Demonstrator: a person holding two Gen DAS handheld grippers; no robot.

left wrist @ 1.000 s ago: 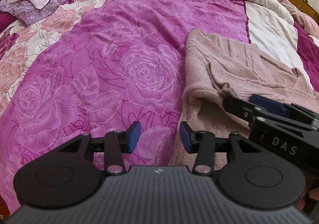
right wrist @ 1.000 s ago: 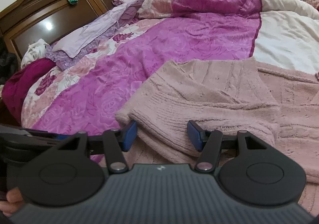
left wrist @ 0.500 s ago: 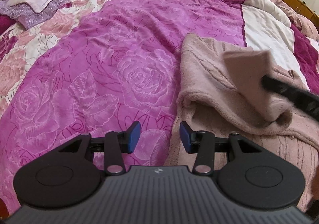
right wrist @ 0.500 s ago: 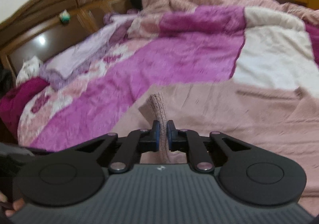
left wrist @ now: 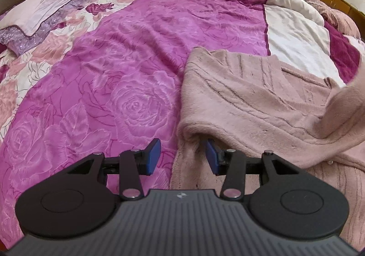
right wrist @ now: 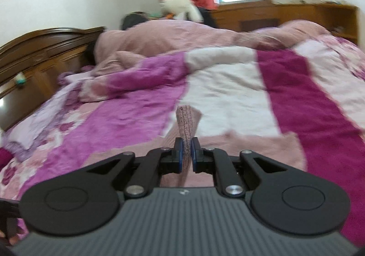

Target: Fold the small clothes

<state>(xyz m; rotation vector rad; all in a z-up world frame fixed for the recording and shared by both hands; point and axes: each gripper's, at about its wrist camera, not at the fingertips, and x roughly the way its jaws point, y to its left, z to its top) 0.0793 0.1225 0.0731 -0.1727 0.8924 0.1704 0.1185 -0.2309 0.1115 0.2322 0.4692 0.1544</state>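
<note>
Sweater (left wrist: 251, 101) hem clenched in right gripper (right wrist: 186, 152), lifted; left gripper (left wrist: 182, 158) released beside fold. Hem best laid square over fold.

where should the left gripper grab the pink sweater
Take the rolled fold edge of the sweater nearest the left gripper, coming in low from the front-left. That edge forms a thick raised lip over the layer beneath, and the open jaws already straddle it. The right gripper holds another part pinched up.
</note>
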